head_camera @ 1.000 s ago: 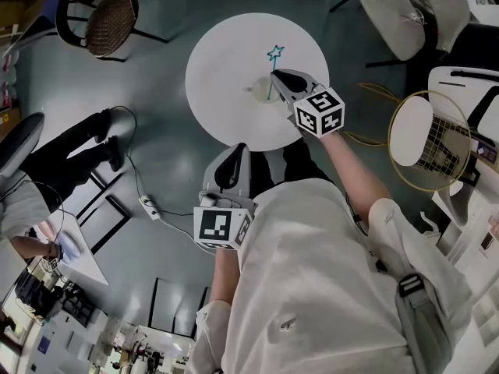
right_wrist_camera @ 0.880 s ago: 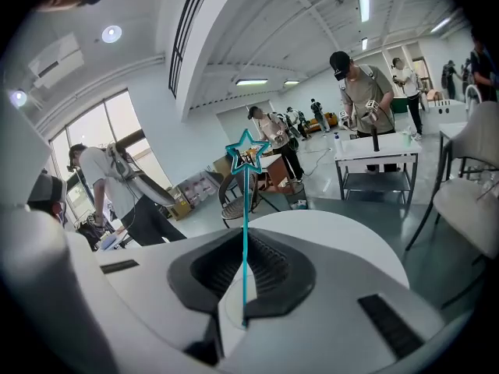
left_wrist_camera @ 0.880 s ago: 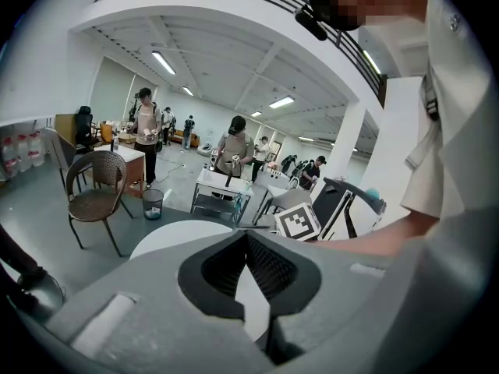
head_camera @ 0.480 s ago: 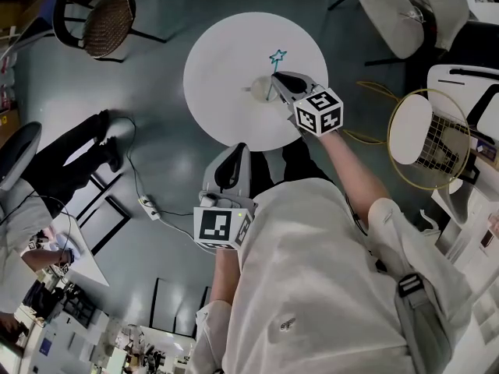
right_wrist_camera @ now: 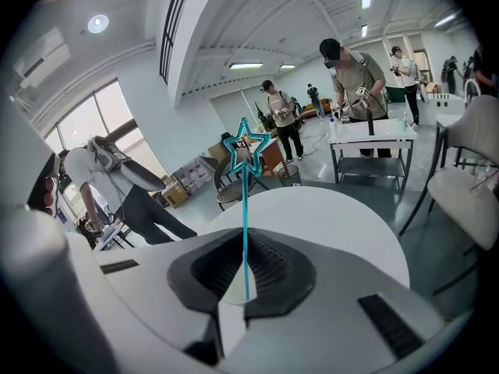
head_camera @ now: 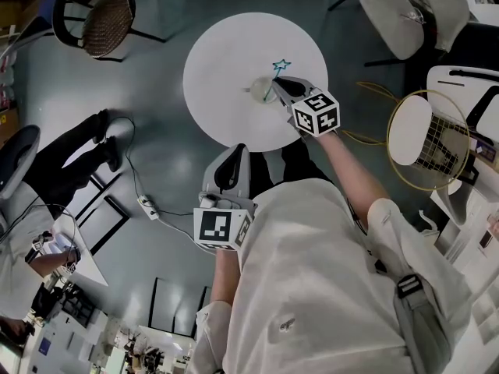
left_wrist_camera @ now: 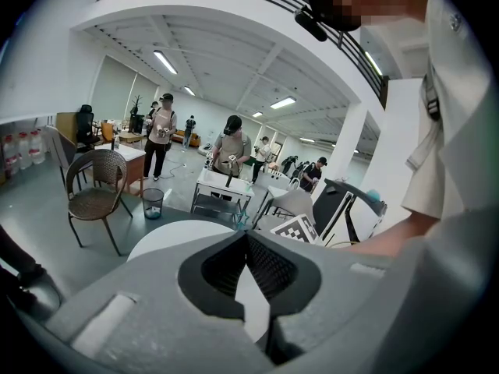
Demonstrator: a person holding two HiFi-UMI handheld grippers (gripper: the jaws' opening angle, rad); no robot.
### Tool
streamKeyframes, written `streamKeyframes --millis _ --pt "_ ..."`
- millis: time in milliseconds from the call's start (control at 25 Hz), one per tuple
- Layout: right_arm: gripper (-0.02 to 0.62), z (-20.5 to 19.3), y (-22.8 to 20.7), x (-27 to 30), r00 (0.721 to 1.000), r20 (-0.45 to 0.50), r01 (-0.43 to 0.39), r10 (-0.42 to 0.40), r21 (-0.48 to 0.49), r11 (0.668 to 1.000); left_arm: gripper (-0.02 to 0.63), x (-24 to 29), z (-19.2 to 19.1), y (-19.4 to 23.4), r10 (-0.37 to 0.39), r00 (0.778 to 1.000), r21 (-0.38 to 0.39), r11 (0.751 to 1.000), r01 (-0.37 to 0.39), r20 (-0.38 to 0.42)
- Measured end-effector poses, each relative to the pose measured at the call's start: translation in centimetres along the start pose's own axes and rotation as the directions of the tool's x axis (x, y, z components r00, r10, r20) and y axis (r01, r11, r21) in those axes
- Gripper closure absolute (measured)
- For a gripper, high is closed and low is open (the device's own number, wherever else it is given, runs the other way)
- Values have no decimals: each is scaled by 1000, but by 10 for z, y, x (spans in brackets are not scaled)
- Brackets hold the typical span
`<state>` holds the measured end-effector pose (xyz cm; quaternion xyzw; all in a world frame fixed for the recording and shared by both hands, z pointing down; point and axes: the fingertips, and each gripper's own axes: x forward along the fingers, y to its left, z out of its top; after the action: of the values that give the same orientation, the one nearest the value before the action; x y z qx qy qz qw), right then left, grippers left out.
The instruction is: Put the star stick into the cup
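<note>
Head view first: round white bench (head_camera: 226, 53) sits in the upper middle of the frame on a grey floor, with a wicker chair (head_camera: 101, 14) at the upper left. The right gripper (head_camera: 279, 84) reaches over the bench's right half from the lower right, its marker cube toward the person. It holds the star stick (head_camera: 279, 66), a thin teal rod with an outlined star on top. The rod slants down and to the left, and its lower end meets the pale cup (head_camera: 260, 90) standing near the bench's centre. This view does not settle whether the tip is inside the cup or just above it. The left gripper (head_camera: 231, 158) hangs below the bench's lower edge, well apart from the cup, close to the person's white shirt.

Left gripper view: its jaws are together at the tips with nothing between them. The bench shows pale behind them.

Right gripper view: the jaws are clamped on the star stick (right_wrist_camera: 245, 201), which stands nearly upright between them. The star rises well above the jaw tips. A cream patch of the cup (right_wrist_camera: 231, 285) shows through the gap behind the jaws, and the rod's lower end lies across it.
</note>
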<state>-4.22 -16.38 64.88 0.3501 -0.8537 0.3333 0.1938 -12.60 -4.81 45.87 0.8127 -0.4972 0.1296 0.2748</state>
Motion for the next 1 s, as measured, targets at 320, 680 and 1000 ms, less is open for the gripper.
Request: streamKeyframes --millis 320,680,1000 --pt "571 -7 -5 2 999 -30 23 -24 -26 999 595 1 4 2 3 1000 2 1000 -3 3" --pt "568 -9 -17 0 997 -35 61 -61 -13 998 595 1 2 1 1 1000 1 1000 -1 0" --pt "560 -11 -28 1 993 -57 105 -106 -12 994 595 1 1 0 3 1000 4 1000 -3 0"
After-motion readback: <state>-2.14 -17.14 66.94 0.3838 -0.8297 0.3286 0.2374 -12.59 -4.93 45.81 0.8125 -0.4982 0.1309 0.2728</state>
